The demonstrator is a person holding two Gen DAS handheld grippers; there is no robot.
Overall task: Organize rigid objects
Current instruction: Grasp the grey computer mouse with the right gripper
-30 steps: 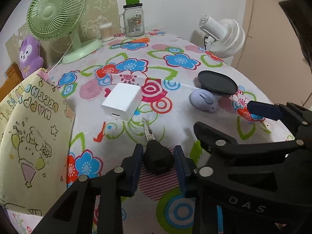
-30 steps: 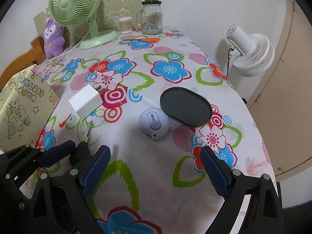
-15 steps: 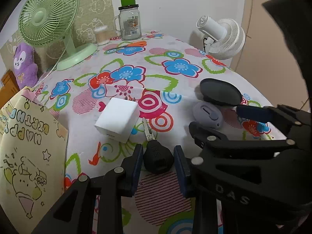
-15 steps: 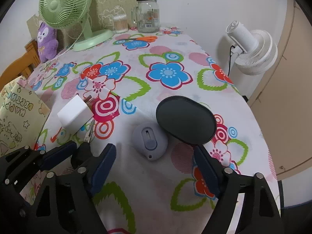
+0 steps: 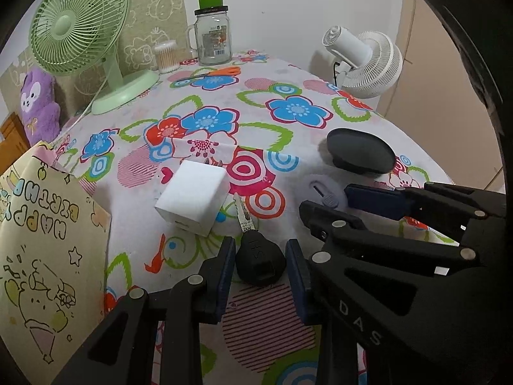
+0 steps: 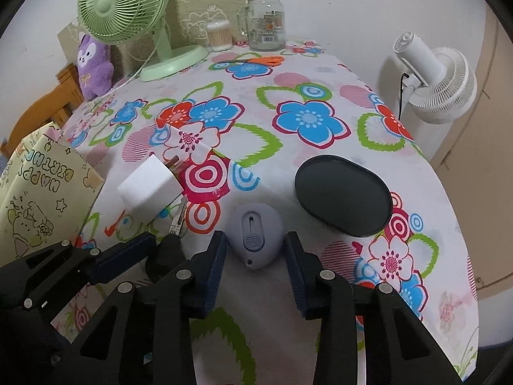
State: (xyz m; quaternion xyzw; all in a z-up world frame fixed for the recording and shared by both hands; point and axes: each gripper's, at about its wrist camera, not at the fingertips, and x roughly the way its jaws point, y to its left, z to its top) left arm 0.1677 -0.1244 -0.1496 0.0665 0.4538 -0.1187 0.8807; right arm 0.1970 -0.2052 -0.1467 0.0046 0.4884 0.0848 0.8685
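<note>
A key with a black head lies on the floral tablecloth between the blue pads of my left gripper, whose jaws stand close beside the head with slim gaps. The key also shows in the right wrist view. A lilac computer mouse lies between the pads of my right gripper, whose jaws stand on either side with small gaps. The mouse is partly hidden in the left wrist view. A white charger cube lies just beyond the key. A black oval tray lies right of the mouse.
A yellow birthday gift bag stands at the left edge. At the back are a green desk fan, a glass jar, cotton swabs, orange scissors and a purple plush. A white fan stands off the table's right side.
My right gripper has moved forward and left to straddle the mouse, and its jaws have narrowed a lot. My left gripper stays around the key head.
</note>
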